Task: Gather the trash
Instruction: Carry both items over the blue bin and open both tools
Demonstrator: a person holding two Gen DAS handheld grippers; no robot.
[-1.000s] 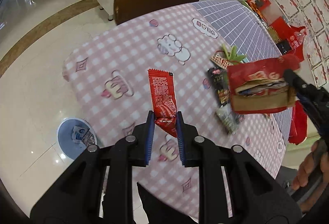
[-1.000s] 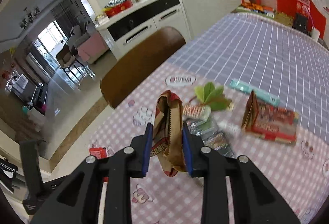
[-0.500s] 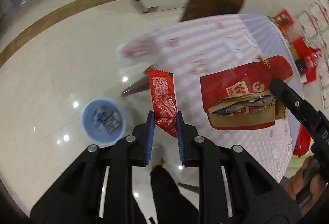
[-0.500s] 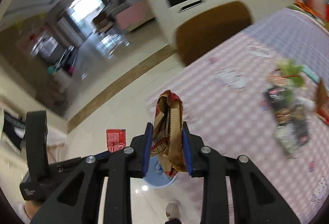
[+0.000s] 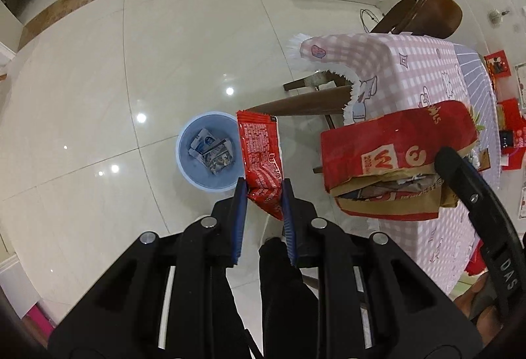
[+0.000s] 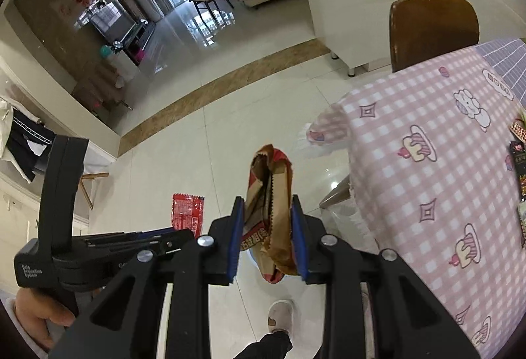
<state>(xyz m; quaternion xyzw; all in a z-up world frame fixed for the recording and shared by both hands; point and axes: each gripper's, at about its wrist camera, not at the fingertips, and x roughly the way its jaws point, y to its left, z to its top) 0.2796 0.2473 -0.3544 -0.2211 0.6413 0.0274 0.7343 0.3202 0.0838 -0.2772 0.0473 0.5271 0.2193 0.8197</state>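
The left gripper (image 5: 262, 194) has its jaws clamped narrow on the bottom end of a red wrapper (image 5: 261, 155), which stands up past the blue pads. That end grip probably suits the drop: the wrapper hangs free, so parting the jaws should let it fall clean. Just beside it, the right gripper (image 6: 267, 220) pinches a folded red-and-brown paper bag (image 6: 270, 194) across its flat sides, which keeps the loose mouth squeezed together and whatever is stuffed inside from spilling.

Below on the tiled floor (image 5: 98, 79) stands the blue bin (image 5: 184, 158), already holding some crumpled paper. Both pieces hang off the tabletop (image 6: 427, 161) edge and over the floor; the wrapper's tip overlaps the bin's rim in the left view, though whether it is truly above the opening I cannot tell. The bag sits further toward the table side. More litter lies at the tabletop's far edge, so several trips likely remain. A brown chair (image 6: 434, 30) stands behind.
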